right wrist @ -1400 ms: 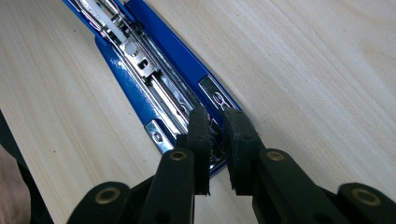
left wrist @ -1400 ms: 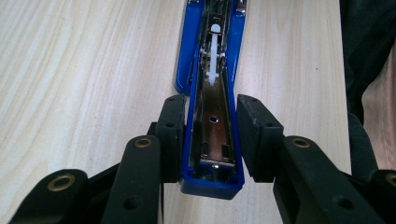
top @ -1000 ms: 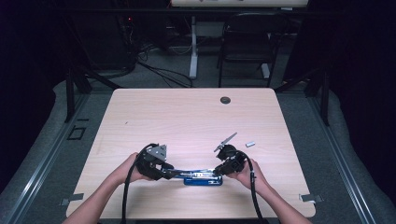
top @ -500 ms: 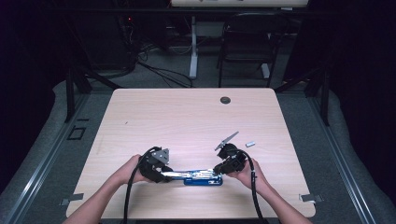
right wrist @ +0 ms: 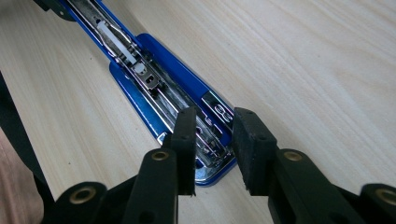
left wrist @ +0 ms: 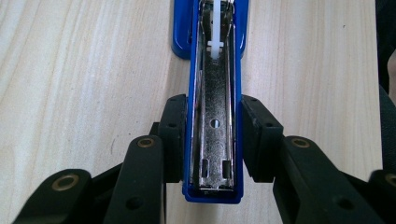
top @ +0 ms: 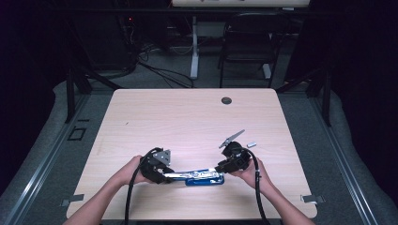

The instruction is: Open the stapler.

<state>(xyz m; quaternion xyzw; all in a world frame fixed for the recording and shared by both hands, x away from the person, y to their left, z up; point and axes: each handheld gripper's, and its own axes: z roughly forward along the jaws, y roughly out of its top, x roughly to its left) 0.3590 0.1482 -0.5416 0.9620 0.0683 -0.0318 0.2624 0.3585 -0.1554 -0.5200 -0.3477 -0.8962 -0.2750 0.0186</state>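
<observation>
A blue stapler [top: 202,176] lies swung open flat near the table's front edge, its metal magazine facing up. My left gripper [top: 170,176] is shut on the stapler's [left wrist: 215,93] upper arm, with both pads [left wrist: 175,135] pressed against its blue sides. My right gripper [top: 220,169] is at the other end. In the right gripper view, my right gripper [right wrist: 214,140] stands with its jaws just above the end of the stapler [right wrist: 154,84]. Those jaws have just been opening. The magazine tip is below the gap and the pads do not press on it.
A small grey metal piece [top: 252,144] lies on the table right of my right hand. A black round grommet [top: 226,100] sits near the far edge of the table [top: 187,122]. A chair [top: 248,42] and cables are on the floor beyond.
</observation>
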